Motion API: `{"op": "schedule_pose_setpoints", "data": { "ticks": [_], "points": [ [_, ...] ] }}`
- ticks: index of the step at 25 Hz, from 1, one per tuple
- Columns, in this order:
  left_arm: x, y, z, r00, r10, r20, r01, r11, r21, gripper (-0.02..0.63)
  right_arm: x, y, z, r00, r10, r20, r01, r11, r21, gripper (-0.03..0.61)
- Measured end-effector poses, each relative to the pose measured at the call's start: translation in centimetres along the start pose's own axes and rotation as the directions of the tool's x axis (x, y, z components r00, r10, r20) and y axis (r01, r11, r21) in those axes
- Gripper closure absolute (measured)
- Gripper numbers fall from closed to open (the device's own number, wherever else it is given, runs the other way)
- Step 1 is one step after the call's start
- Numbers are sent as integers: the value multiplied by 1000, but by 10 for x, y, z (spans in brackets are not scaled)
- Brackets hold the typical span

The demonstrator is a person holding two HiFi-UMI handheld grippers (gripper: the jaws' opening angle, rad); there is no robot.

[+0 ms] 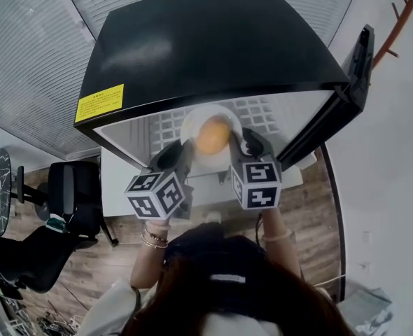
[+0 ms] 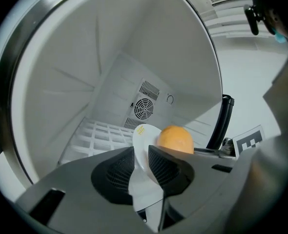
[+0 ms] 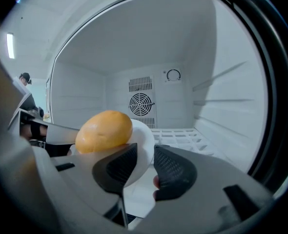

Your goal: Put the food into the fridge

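1. The food, a rounded orange-yellow lump, sits on the white plate. In the head view both are at the centre, in the mouth of the open fridge.
2. The plate is over the front part of the white wire shelf. I cannot tell whether it touches the shelf.
3. Your left gripper pinches the plate's rim at about 8 o'clock from the food. In the left gripper view its ribbed pads are closed on the thin white edge, with the food just beyond at 1 o'clock.
4. Your right gripper pinches the rim at about 4 o'clock from the food. In the right gripper view the food lies at 10 o'clock from its jaws, with the plate's edge caught between them.
5. Straight past the plate, a round fan grille is set in the fridge's white back wall.
6. The black door stands open at 3 o'clock of the food. A yellow label is on the black top at 9 o'clock.
7. A black chair stands on the wood floor at 8 o'clock, well apart from the fridge.
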State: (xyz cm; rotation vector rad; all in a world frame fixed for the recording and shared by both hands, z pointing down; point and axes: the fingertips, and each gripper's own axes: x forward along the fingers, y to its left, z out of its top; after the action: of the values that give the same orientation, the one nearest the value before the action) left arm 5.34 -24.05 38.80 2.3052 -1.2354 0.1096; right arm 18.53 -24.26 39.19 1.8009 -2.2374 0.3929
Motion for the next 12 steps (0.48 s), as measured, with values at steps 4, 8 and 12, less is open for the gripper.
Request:
{"op": "schedule_pose_setpoints", "data": {
  "ticks": [4,8,12],
  "points": [
    [3,1,4,1000,9,0,-9,1000,17,532,3,-1,0,1000,6,-6,-6,1000,12,472],
    [6,2,4,1000,21,-4,-21,999,34,532,4,-1,1,1000,1,-13,-1,1000,2,471],
    [9,2,5,1000,25,-4,-25,999,39,532,7,-3,4,1000,-1,-19,1,1000,-2,469]
  ]
}}
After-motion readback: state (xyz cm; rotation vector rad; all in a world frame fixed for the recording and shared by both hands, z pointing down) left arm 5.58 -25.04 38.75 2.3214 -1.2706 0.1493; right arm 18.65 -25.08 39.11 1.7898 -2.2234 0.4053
